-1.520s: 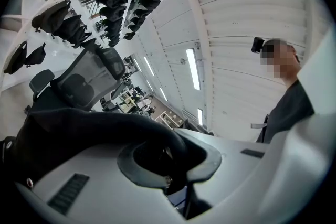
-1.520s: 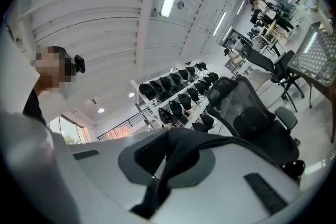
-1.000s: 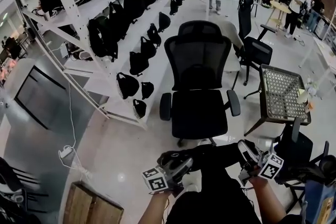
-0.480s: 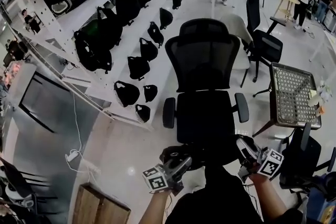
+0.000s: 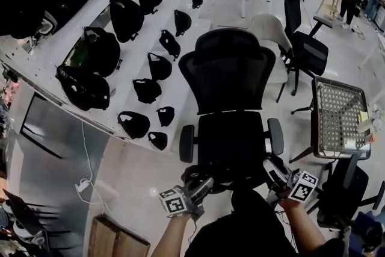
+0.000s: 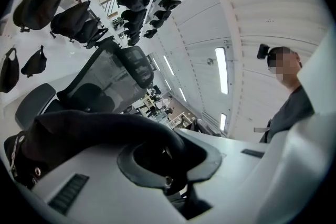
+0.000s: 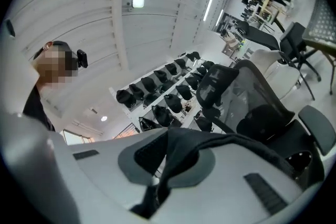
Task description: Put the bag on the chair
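Head view: left gripper [image 5: 202, 185] and right gripper [image 5: 272, 170] are each clenching fingers on the black bag [image 5: 237, 180] — holding it near the office chair [image 5: 231, 141].

I see a matt black cloth bag [image 6: 94, 131], soft and creased; the black office chair [image 5: 228, 78] has a see-through mesh back and matt plastic arms; the pale floor [image 5: 144, 180] shines glossy.

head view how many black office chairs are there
3. The middle chair stands in the centre of the view, the right chair is behind it to the right, and the near chair is at the bottom right corner. More may be hidden farther back.
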Action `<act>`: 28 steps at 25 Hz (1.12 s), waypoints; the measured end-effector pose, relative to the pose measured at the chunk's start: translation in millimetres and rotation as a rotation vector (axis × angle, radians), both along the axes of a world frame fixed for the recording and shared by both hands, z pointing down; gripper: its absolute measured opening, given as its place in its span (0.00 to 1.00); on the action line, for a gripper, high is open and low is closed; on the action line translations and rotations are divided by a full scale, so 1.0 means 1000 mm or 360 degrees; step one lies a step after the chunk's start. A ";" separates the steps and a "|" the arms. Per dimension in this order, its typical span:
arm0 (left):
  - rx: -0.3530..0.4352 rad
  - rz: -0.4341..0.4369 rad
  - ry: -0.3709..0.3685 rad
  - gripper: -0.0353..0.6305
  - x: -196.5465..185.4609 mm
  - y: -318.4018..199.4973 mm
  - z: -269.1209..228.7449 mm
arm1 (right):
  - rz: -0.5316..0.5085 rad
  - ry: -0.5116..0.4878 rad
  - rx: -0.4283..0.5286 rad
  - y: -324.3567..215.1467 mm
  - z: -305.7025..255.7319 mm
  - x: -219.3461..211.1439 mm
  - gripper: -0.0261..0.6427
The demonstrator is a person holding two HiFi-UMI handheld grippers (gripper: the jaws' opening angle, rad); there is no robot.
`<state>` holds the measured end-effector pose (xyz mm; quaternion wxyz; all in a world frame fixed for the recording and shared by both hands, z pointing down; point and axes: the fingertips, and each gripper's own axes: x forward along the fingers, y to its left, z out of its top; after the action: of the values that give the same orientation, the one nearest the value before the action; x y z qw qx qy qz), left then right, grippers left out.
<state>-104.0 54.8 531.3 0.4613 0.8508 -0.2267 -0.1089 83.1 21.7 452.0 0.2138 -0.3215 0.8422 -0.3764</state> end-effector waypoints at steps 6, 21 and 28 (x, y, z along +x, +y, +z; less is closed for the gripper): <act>-0.0022 0.0035 -0.0057 0.14 0.019 -0.060 0.001 | -0.0040 -0.0045 0.0001 -0.059 0.000 0.018 0.05; -0.0076 -0.0029 -0.0112 0.14 0.026 -0.166 0.017 | -0.0105 0.0010 -0.0044 -0.161 0.021 0.024 0.05; -0.0107 -0.0048 -0.0107 0.14 0.030 -0.189 0.028 | -0.0106 0.0035 -0.0094 -0.182 0.033 0.025 0.05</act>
<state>-74.4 -134.6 559.1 0.4801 0.8345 -0.2584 -0.0797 107.9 -159.8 484.9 0.1824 -0.3034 0.8433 -0.4044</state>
